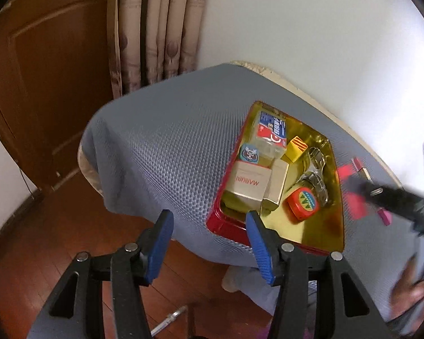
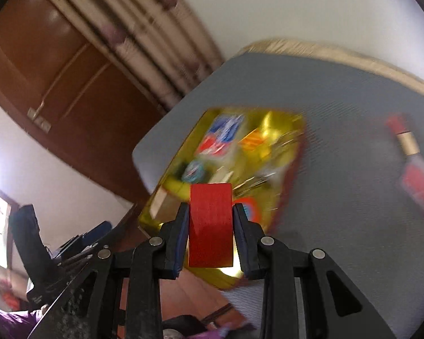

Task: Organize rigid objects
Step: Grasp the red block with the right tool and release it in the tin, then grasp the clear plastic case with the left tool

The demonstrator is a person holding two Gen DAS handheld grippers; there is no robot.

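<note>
A tray (image 1: 226,226) with a red rim and gold floor lies on the grey-covered table (image 1: 161,141). It holds a blue and red box (image 1: 271,130), a yellow cube (image 1: 296,148), a white MARUBI box (image 1: 247,182), a cream box (image 1: 277,186), an orange round tin (image 1: 304,203) and metal pieces (image 1: 315,175). My left gripper (image 1: 209,217) hangs open and empty over the tray's near left corner. My right gripper (image 2: 211,207) is shut on a red block (image 2: 210,226) above the blurred tray (image 2: 166,186); in the left wrist view the right gripper (image 1: 353,189) is a blur at the tray's right edge.
A red lipstick with a gold band (image 2: 407,141) and a pink piece (image 1: 385,217) lie on the mat right of the tray. A wall runs behind the table, with a curtain (image 1: 155,28) and a wooden door (image 1: 51,84) to the left. Wooden floor lies below.
</note>
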